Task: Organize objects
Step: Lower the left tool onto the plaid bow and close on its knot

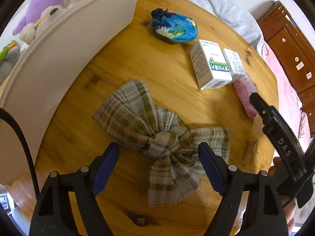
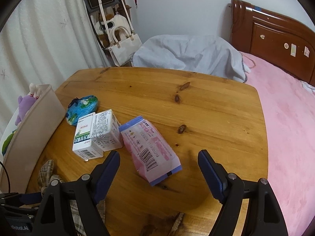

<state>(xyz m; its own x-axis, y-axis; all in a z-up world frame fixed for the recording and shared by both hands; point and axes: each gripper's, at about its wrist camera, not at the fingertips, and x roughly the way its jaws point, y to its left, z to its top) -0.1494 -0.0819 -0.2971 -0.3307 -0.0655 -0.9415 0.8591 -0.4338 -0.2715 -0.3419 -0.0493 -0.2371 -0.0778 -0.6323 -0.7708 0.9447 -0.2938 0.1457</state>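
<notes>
A plaid fabric bow (image 1: 157, 135) lies on the wooden table (image 1: 122, 63). My left gripper (image 1: 158, 151) is open, its fingers on either side of the bow's knot, just above it. A pink packet (image 2: 151, 149) lies on the table (image 2: 206, 108) in the right wrist view. My right gripper (image 2: 159, 158) is open and empty around the packet's near end. Two white boxes (image 1: 212, 64) lie side by side; they also show in the right wrist view (image 2: 96, 135). A blue knitted pouch (image 1: 174, 28) lies beyond them, also seen from the right wrist (image 2: 82, 106).
A white bin (image 1: 65, 45) with plush toys (image 1: 43, 9) stands along the table's left side. A bed with a pink cover (image 2: 285, 127) borders the table's right edge. A grey cloth bundle (image 2: 189, 53) and hanging bags (image 2: 122, 45) are behind the table.
</notes>
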